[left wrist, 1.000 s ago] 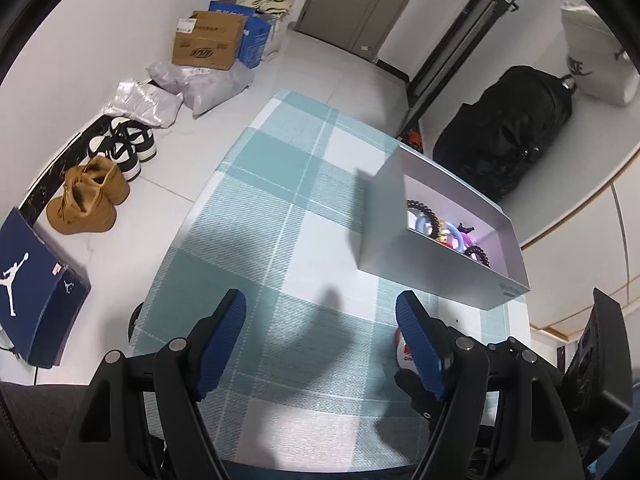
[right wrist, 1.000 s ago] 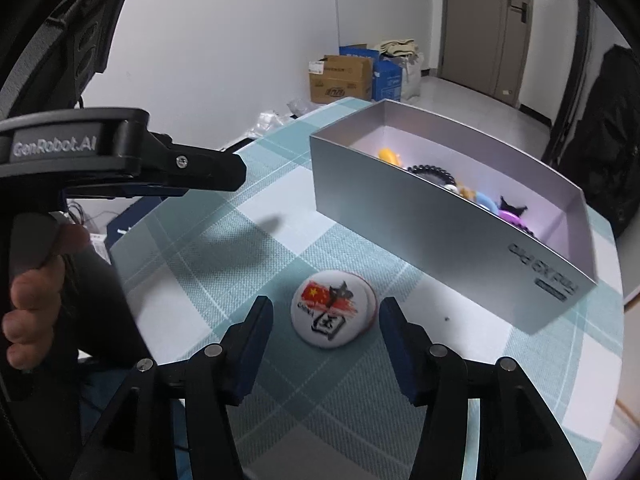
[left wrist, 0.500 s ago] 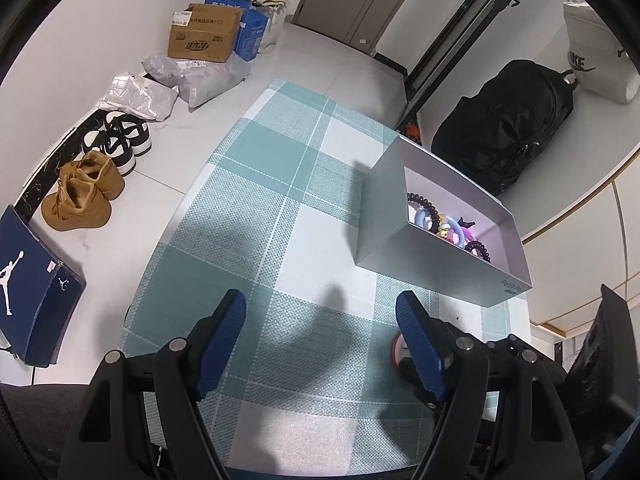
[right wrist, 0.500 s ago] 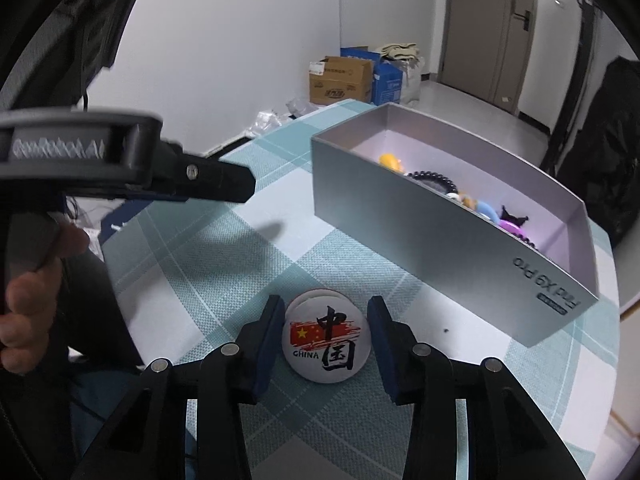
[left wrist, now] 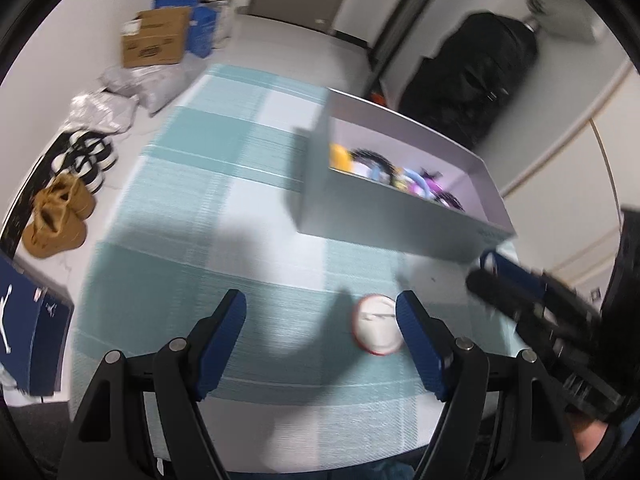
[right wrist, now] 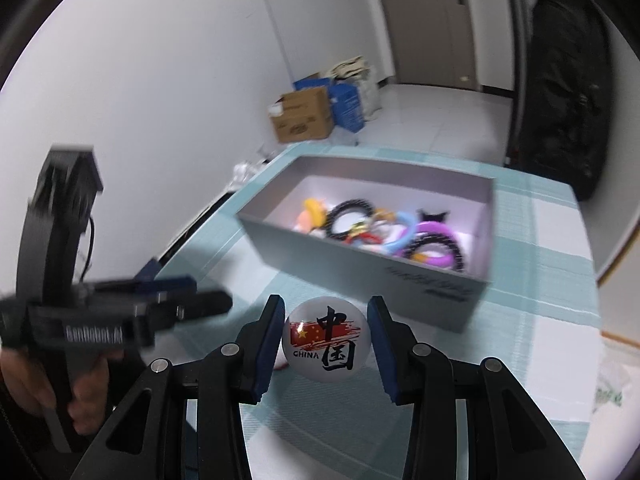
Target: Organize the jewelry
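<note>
My right gripper (right wrist: 326,308) is shut on a round white badge (right wrist: 326,340) printed with a red flag and black characters, and holds it clear of the checked tablecloth (right wrist: 532,280), short of the grey box (right wrist: 360,264). Several bead bracelets and coloured rings (right wrist: 400,232) lie inside the box. A second white badge with a red rim (left wrist: 378,326) lies on the cloth beside the right finger of my left gripper (left wrist: 320,300), which is open with nothing between its fingers. The grey box (left wrist: 380,216) stands beyond it. The right gripper (left wrist: 492,268) shows blurred at the right edge of the left wrist view.
The left gripper (right wrist: 200,292) and the hand holding it fill the left of the right wrist view. On the floor left of the table are cardboard boxes (left wrist: 156,38), shoes (left wrist: 60,216) and a blue shoebox (left wrist: 28,320). A black bag (left wrist: 476,80) stands behind the box.
My right gripper shut on the flag badge and lifted it off the cloth, rolling as it rose. The left gripper shifted sideways, bringing the second badge and the right gripper into its view.
</note>
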### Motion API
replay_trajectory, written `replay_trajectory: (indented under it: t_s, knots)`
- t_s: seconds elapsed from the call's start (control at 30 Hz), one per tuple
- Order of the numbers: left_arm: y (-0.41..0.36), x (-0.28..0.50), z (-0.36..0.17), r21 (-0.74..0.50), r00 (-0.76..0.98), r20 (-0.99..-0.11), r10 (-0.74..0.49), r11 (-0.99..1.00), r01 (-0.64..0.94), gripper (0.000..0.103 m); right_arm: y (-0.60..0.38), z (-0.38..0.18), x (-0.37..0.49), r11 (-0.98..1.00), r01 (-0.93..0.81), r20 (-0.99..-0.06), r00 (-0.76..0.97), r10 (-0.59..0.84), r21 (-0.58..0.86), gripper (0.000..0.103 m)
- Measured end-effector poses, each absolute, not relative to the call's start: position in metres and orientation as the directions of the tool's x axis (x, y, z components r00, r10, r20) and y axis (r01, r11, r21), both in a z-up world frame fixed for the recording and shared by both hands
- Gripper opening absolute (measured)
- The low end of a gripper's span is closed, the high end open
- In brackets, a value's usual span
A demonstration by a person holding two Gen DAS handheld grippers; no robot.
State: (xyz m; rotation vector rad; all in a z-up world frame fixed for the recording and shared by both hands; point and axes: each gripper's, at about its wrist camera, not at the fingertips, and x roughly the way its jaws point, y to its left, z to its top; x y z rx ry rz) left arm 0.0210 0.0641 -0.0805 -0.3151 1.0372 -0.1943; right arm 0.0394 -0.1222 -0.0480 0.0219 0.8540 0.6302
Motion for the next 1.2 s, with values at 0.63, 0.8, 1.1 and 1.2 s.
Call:
replay_trajectory:
  t_s: [0.63, 0.8, 1.1, 1.2]
  knots:
    - [0.017, 0.019, -0.091, -0.136, 0.464, -0.865, -0.191, 0.979, 0.15, 0.073, -0.158, -0.031, 0.046, 0.841, -0.44, -0.648, 0.549, 0.528, 0.314, 0.041]
    - [0.001, 0.018, -0.091, -0.027, 0.457, -0.882, -0.114, 0.981, 0.194, 0.061, -0.161, -0.029, 0.047, 0.844, -0.432, -0.642, 0.557, 0.527, 0.317, 0.041]
    - [0.0, 0.017, -0.087, -0.098, 0.434, -0.88, -0.192, 0.968, 0.23, 0.038, -0.166, -0.026, 0.051, 0.84, -0.423, -0.627, 0.563, 0.538, 0.341, 0.041]
    - [-0.001, 0.017, -0.082, -0.101, 0.449, -0.871, -0.198, 0.968, 0.23, 0.038, -0.167, -0.025, 0.055, 0.835, -0.422, -0.621, 0.562, 0.546, 0.353, 0.041]
